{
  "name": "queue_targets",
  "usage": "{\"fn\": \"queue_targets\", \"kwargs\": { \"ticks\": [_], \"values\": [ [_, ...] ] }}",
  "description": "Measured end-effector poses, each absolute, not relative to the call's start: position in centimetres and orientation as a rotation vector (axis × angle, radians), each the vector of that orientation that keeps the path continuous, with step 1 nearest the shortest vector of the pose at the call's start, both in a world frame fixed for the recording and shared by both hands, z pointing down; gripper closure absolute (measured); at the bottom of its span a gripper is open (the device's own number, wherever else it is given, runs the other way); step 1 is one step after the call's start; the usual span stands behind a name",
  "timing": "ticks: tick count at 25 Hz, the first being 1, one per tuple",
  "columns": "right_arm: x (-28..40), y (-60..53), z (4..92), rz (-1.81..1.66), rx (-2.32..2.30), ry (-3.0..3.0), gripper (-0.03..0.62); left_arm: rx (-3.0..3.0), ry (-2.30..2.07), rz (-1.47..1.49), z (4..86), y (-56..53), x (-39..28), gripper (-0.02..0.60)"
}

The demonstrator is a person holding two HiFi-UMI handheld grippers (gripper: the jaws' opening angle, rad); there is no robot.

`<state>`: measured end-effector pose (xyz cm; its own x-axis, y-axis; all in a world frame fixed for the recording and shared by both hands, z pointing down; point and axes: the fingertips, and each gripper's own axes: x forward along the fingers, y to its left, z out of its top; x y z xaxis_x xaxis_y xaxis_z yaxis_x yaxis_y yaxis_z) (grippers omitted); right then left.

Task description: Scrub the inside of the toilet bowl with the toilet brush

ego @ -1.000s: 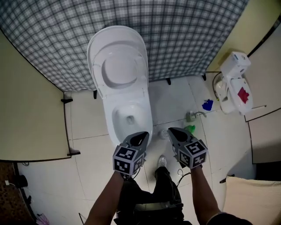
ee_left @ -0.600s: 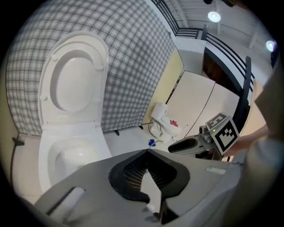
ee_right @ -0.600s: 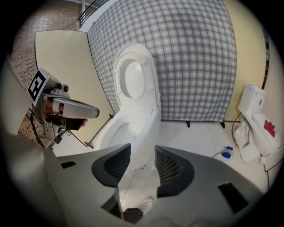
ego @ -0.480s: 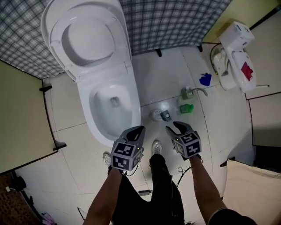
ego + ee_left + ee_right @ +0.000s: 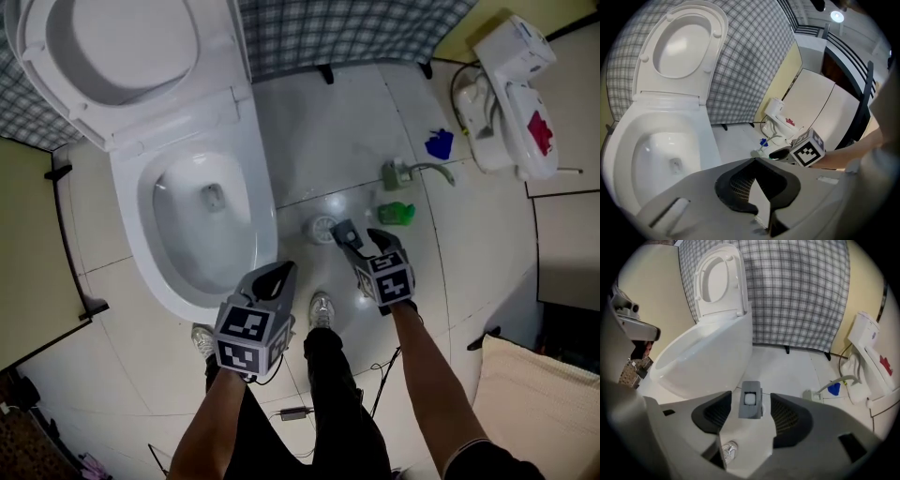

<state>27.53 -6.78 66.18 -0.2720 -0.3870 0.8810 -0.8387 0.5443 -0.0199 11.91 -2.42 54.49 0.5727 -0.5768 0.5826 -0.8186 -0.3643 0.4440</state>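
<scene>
Your right hand-held gripper (image 5: 750, 397): jaws just opened wide, grey handle top (image 5: 750, 406) of toilet brush (image 5: 343, 232) between them, not pinched. Left hand-held gripper (image 5: 754, 161) closed, empty. Brush stands on floor (image 5: 319, 131) beside toilet bowl (image 5: 261, 202). Likely light, stiff, slippery; grip handle top squarely.

One toilet bowl (image 5: 265, 214) with one raised lid (image 5: 122, 56), two grippers, left gripper (image 5: 277, 273) and right gripper (image 5: 366, 242), one toilet brush (image 5: 343, 231), one green bottle (image 5: 396, 214), one blue object (image 5: 439, 143), one white appliance (image 5: 511, 94), two shoes (image 5: 322, 307)
</scene>
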Motion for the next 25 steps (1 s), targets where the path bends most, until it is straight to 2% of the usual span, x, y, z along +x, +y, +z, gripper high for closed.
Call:
{"fn": "queue_targets", "kwargs": {
  "ticks": [13,14,20,25],
  "values": [
    [27.0,-8.7,74.8,0.663,0.936,-1.772,0.315,2.071,-1.120,0.417,56.9,-3.9,12.5,0.571],
    [27.1,-8.8,75.0,0.661,0.935,-1.763,0.355,2.067,-1.124,0.418,57.0,-3.9,12.2,0.571],
    [27.3,-8.6,74.1,0.598,0.924,-1.779,0.370,2.048,-1.138,0.416,57.2,-3.9,11.1,0.571],
    [28.4,-7.6,69.4,0.577,0.962,-1.819,0.373,2.048,-1.133,0.404,56.1,-4.0,10.9,0.571]
  ]
}}
